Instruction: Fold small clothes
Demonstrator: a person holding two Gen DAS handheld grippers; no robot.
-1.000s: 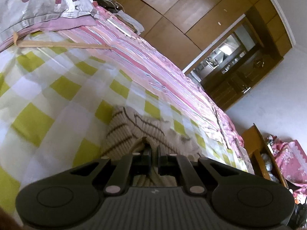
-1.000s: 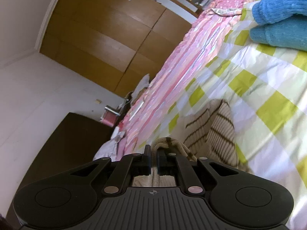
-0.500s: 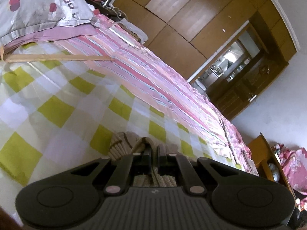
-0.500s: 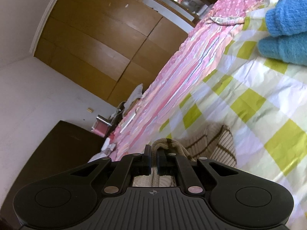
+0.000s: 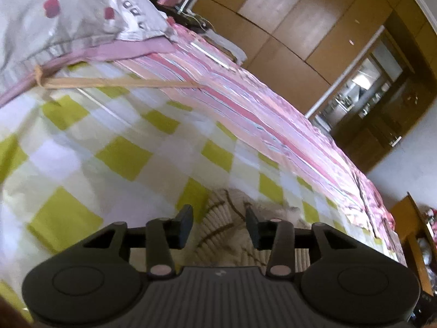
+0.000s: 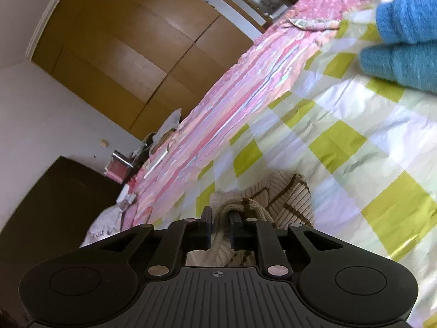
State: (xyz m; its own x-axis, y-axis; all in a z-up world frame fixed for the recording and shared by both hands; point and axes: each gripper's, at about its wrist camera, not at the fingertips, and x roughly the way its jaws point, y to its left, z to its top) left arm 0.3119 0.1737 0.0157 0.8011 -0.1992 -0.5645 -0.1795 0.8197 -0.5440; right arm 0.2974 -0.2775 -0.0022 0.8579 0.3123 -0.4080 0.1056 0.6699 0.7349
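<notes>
A beige ribbed knit garment with brown stripes [image 5: 221, 232] lies bunched on the yellow-and-white checked bedsheet [image 5: 109, 150]. My left gripper [image 5: 219, 220] hovers just over it with its jaws opening and well apart. The cloth lies below the gap and neither pad touches it. In the right wrist view the same garment [image 6: 289, 194] sits just ahead of my right gripper [image 6: 220, 218]. Its jaws are opening to a narrow gap. The garment's thick rolled edge [image 6: 232, 207] still stands between the fingers, no longer pinched.
Two folded blue knit pieces [image 6: 404, 54] lie on the sheet at the far right. A grey spotted pillow [image 5: 68, 13] and a thin wooden strip [image 5: 123, 83] lie at the head end. A pink striped cover [image 5: 245, 109] runs along the bed's far side, with brown wardrobes [image 5: 273, 41] behind.
Both grippers were shut on the garment and have now opened, the left one wide, the right one a little. The garment has sunk onto the sheet as both hands moved lower.
</notes>
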